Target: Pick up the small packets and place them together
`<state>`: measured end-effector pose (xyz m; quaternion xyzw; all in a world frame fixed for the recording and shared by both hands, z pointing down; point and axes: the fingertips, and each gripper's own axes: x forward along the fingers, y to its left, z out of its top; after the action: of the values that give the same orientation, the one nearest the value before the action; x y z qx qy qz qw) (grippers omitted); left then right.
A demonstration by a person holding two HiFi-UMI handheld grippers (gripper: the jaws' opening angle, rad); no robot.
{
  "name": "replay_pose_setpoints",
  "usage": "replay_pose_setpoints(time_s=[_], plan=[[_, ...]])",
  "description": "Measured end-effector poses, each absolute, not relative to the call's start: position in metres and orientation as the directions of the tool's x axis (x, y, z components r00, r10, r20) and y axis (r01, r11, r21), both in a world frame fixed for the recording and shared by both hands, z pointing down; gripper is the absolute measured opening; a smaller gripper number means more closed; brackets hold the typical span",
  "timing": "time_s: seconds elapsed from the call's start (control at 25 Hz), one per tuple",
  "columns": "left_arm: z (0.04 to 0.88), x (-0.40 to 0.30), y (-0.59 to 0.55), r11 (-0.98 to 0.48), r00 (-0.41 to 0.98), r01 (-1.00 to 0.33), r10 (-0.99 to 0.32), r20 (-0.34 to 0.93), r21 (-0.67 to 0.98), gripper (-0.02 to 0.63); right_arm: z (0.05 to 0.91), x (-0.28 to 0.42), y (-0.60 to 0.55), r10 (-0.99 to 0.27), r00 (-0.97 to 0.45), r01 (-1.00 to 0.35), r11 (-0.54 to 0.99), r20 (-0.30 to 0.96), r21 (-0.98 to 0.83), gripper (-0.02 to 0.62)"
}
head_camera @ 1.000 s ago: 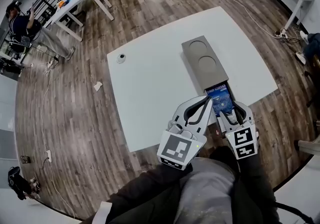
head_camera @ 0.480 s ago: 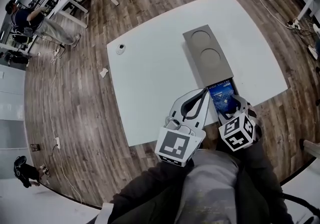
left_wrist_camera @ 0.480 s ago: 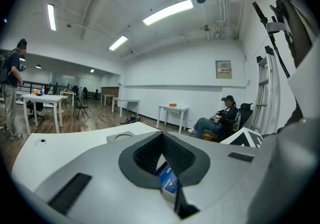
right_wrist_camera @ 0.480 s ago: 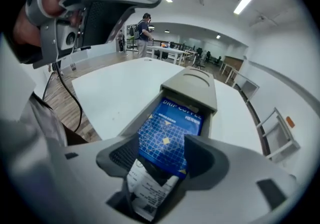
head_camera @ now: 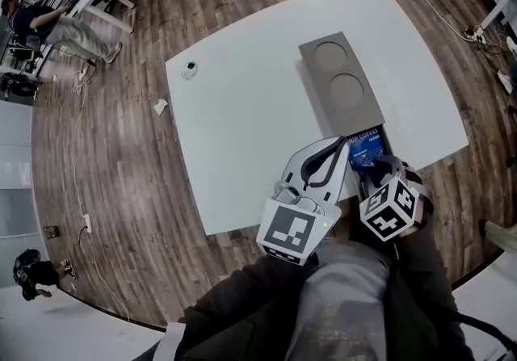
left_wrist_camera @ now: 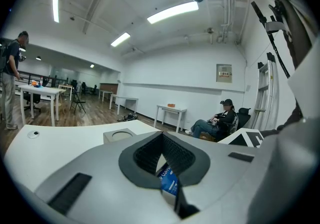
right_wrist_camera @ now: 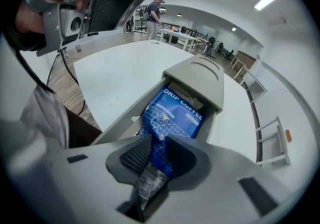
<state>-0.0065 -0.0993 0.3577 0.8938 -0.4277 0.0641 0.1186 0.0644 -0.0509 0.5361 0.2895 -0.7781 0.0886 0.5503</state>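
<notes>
A blue drip-coffee packet [head_camera: 367,153] [right_wrist_camera: 172,113] lies in the open drawer [right_wrist_camera: 117,123] of a grey box [head_camera: 331,69] [right_wrist_camera: 200,75] that has two round recesses on top. My right gripper [head_camera: 376,172] [right_wrist_camera: 159,140] points steeply down into the drawer. Its jaws have just been closing and now pinch the packet's near end. My left gripper [head_camera: 345,144] [left_wrist_camera: 162,135] lies nearly level beside the drawer's left edge. It is shut, with nothing between its tips. In the left gripper view the blue packet [left_wrist_camera: 169,180] shows through the gap behind the pads.
The box stands on a white table [head_camera: 242,133], with its drawer at the near edge. A small round object [head_camera: 190,69] [left_wrist_camera: 33,134] sits at the table's far left corner. People are at desks at far left [head_camera: 48,28], and a person sits by the wall [left_wrist_camera: 220,120].
My right gripper has tipped down into the drawer and closed on the blue packet's near end. The left gripper has slid a little toward the drawer.
</notes>
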Motion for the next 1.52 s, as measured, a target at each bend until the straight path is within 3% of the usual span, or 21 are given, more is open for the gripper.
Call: replay_pose_setpoints(time_s=[0.52, 1.0, 1.52], plan=[[0.331, -0.014, -0.092, -0.657, 0.668, -0.744, -0.727, 0.156, 0.122, 0.003, 0.481, 0.052, -0.035, -0.474, -0.265, -0.604, 0.761, 0.840, 0.239, 0.035], [0.310, -0.011, -0.088, -0.656, 0.663, -0.748, -0.739, 0.116, 0.099, 0.003, 0.432, 0.062, -0.040, -0.593, -0.291, -0.644, 0.702, 0.751, 0.305, 0.034], [0.316, -0.044, -0.106, -0.535, 0.542, -0.840, -0.827, 0.150, 0.090, 0.003, 0.403, 0.049, -0.145, -0.655, -0.349, -0.615, 0.700, 0.670, 0.363, 0.035]])
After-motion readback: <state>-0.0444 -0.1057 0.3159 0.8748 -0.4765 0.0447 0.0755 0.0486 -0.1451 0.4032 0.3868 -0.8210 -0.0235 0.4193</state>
